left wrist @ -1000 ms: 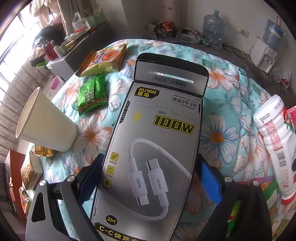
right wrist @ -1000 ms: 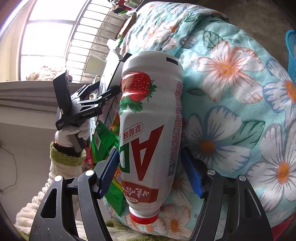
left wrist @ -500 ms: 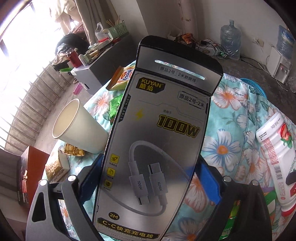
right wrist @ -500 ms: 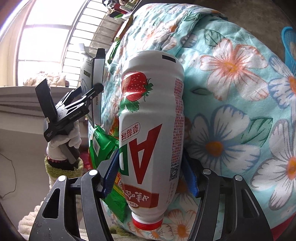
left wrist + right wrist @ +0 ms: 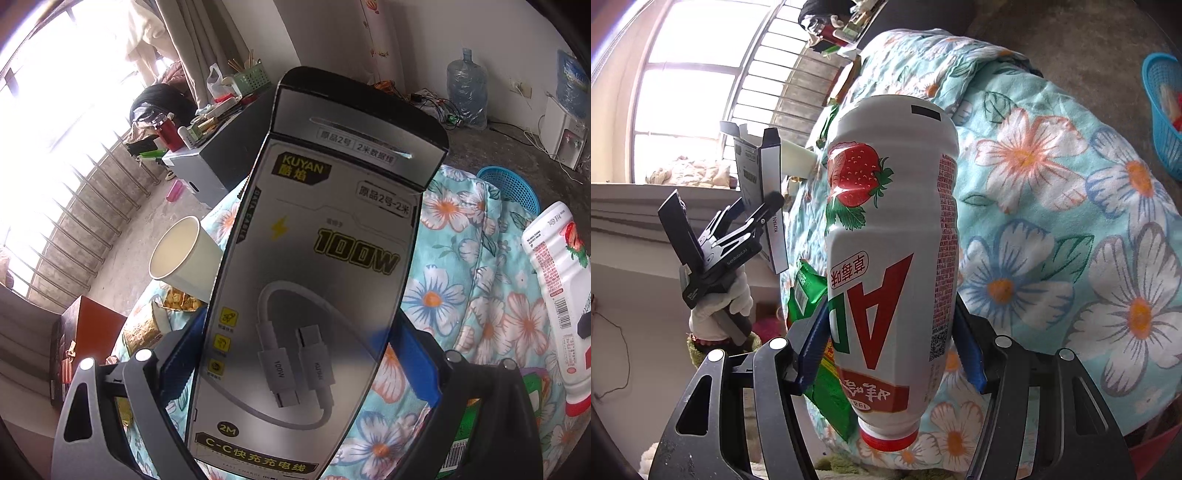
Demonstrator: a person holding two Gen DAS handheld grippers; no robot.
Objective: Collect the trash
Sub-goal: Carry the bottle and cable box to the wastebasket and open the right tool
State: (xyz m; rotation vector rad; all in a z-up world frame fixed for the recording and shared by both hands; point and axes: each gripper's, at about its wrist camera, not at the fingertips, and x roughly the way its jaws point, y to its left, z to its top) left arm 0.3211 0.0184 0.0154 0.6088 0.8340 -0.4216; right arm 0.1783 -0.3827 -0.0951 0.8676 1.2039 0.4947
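The left wrist camera looks forward along its own fingers from very close behind a cable box [image 5: 314, 266] that fills the frame's middle, facing across the floral quilt [image 5: 461, 295] toward a far wall with water jugs [image 5: 466, 88]. The right wrist camera sits just as near behind a strawberry drink bottle [image 5: 890, 258], facing along the quilt toward the barred window [image 5: 713, 88]. Both views share the quilt, the bottle, the box, the blue basket [image 5: 511, 188] and a paper cup [image 5: 181, 258].
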